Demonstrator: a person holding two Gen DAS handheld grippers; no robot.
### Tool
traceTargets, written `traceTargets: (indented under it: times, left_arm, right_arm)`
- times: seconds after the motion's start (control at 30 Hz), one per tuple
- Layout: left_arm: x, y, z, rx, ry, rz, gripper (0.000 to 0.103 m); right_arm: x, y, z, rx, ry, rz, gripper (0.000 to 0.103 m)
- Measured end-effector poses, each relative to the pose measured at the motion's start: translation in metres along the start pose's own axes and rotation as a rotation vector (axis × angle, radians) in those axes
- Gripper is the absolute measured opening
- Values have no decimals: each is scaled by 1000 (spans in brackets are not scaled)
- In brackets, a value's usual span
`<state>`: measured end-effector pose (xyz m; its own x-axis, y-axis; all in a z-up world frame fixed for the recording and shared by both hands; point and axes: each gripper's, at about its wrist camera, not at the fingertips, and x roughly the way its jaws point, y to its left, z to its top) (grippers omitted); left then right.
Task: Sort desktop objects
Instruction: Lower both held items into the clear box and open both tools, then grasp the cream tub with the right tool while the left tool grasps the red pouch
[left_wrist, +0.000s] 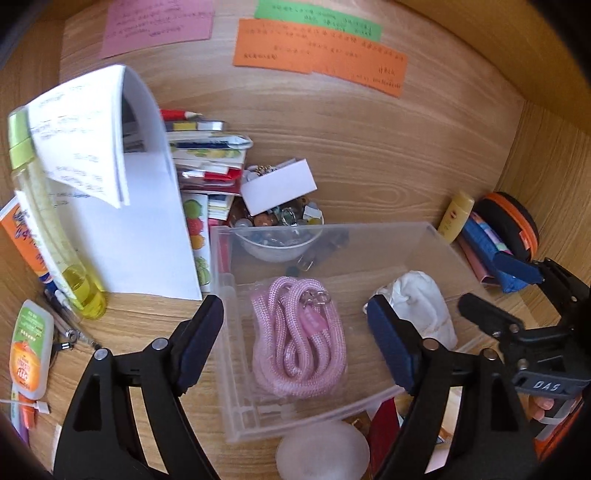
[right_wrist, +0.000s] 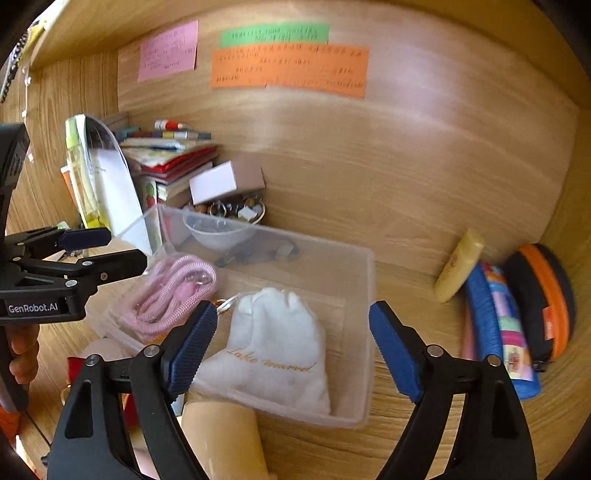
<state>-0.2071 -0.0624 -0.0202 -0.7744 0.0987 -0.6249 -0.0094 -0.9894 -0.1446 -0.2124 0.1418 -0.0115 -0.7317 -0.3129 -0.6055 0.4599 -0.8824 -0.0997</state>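
Above the clear bin (left_wrist: 332, 236), both grippers' fingers (right_wrist: 197, 343) spread.

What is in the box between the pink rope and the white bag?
Nothing: between the pink rope and the white bag only bare box floor shows, in both views.

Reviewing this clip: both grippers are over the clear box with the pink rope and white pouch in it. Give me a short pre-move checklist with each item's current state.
1. Left gripper open, nothing between its fingers: ok.
2. Right gripper open, pads off the pouch: ok.
3. Pink rope lying fully inside the clear box: ok.
4. White pouch inside the box, resting against its near wall: ok.
5. The two grippers apart, not touching each other: ok.
6. Which item comes next, for instance the yellow tube by the side wall: cannot tell.
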Motion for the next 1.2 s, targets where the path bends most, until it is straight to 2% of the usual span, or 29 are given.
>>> traceTargets:
  times: [0.37,0.6,0.93,1.2]
  left_arm:
    - [-54,8,-22,31,-57,-21,93]
    - [-76,14,-40,39,-65,-14,96]
    - [-71,15,-63,34,-4,-28,96]
    - [-62,-1,-76,65,67,-115,96]
  right_arm:
    - [-54,13,-16,17,-53,-36,96]
    - [-65,21,-37,34,-24,-46,98]
    - [-55,32,-65,74,51,-38,98]
    - [-42,36,-86,84,113,-35,98]
